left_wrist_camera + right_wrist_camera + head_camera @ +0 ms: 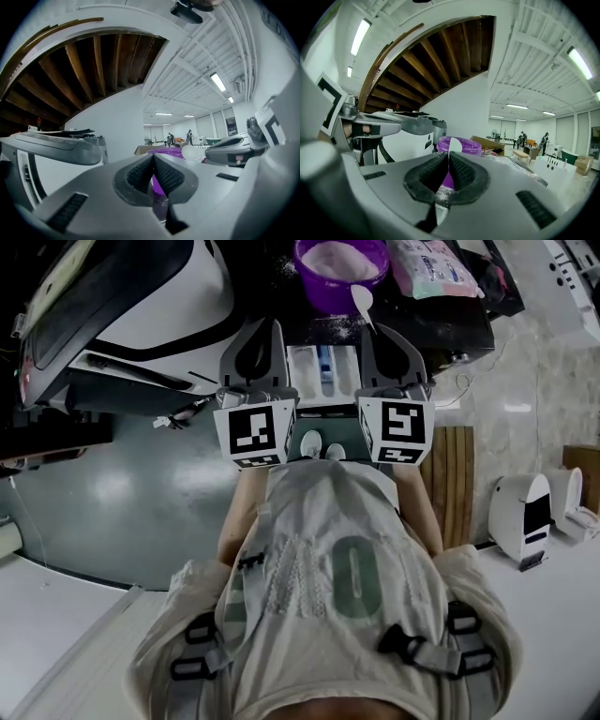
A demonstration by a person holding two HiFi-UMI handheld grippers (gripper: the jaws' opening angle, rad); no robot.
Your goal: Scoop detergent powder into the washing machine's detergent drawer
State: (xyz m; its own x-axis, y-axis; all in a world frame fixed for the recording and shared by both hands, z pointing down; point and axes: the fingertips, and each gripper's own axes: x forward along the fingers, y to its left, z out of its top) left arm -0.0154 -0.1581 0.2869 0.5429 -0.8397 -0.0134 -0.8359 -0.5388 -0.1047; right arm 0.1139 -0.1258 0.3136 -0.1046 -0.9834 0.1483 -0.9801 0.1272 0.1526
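Note:
A purple bowl (339,263) of white detergent powder stands on a dark top ahead of me; it also shows in the gripper views (161,152) (461,145). My right gripper (374,330) (448,159) is shut on the handle of a white spoon (362,299) (449,146), whose scoop end rests at the bowl's near rim. My left gripper (268,327) (153,159) is shut with nothing in it, level with the right one. The white detergent drawer (319,367) lies open between and below the two grippers.
The washing machine's white and black body (122,296) fills the upper left. A pink packet (431,266) lies right of the bowl. On the floor to the right are a wooden slatted mat (453,484) and a white appliance (520,512).

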